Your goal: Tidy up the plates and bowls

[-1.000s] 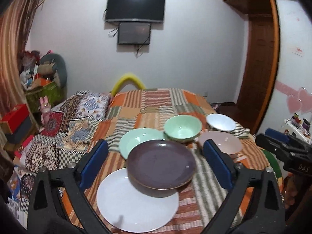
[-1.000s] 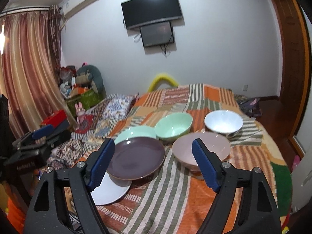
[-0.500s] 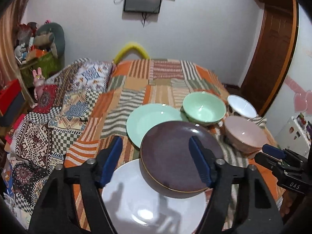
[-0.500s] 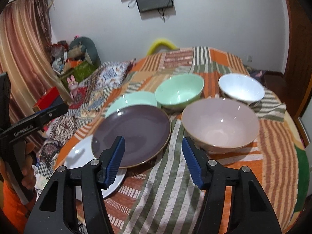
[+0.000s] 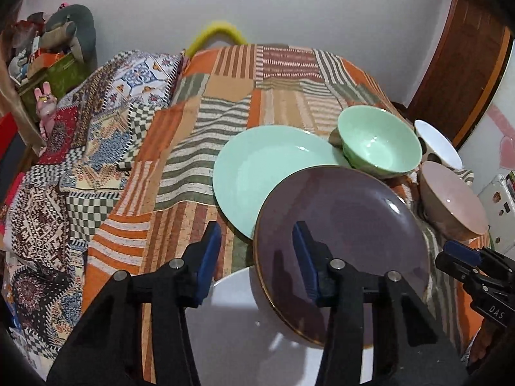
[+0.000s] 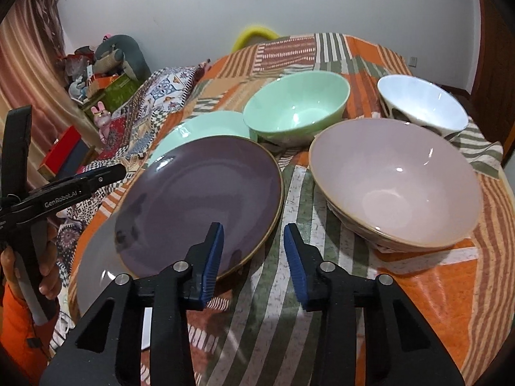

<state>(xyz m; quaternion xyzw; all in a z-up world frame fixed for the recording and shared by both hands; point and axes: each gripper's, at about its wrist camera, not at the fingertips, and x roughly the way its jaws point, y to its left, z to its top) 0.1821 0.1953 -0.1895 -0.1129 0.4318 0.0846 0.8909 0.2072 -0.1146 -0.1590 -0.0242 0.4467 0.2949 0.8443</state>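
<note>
Both pairs of tongs lower and nearer the crockery than a second ago, tilted down from a view of wall and television to a close look at the plates; jaws of both just been closing, from wide to a narrow gap. Left tongs (image 5: 256,259) released, nothing pinched, straddling the near left rim of the purple plate (image 5: 341,244), one pad outside the rim and one over the plate's face, no contact evident. Right tongs (image 6: 254,259) likewise released, gap aimed at the near right edge of the same purple plate, left pad over its rim, right pad over the striped bedspread (image 6: 322,321). Probably a two-sided edge grasp being lined up; nothing lifted yet, sorting not started. Purple plate resting at a tilt, near edge propped on the white plate (image 5: 257,337), far edge overlapping the green plate (image 5: 257,173); round, so no long axis, face up and canted. Green bowl (image 6: 296,109), pink bowl (image 6: 396,180) and white bowl (image 6: 421,103) upright on the bed to the right, mouths up, each separate, unstacked
</note>
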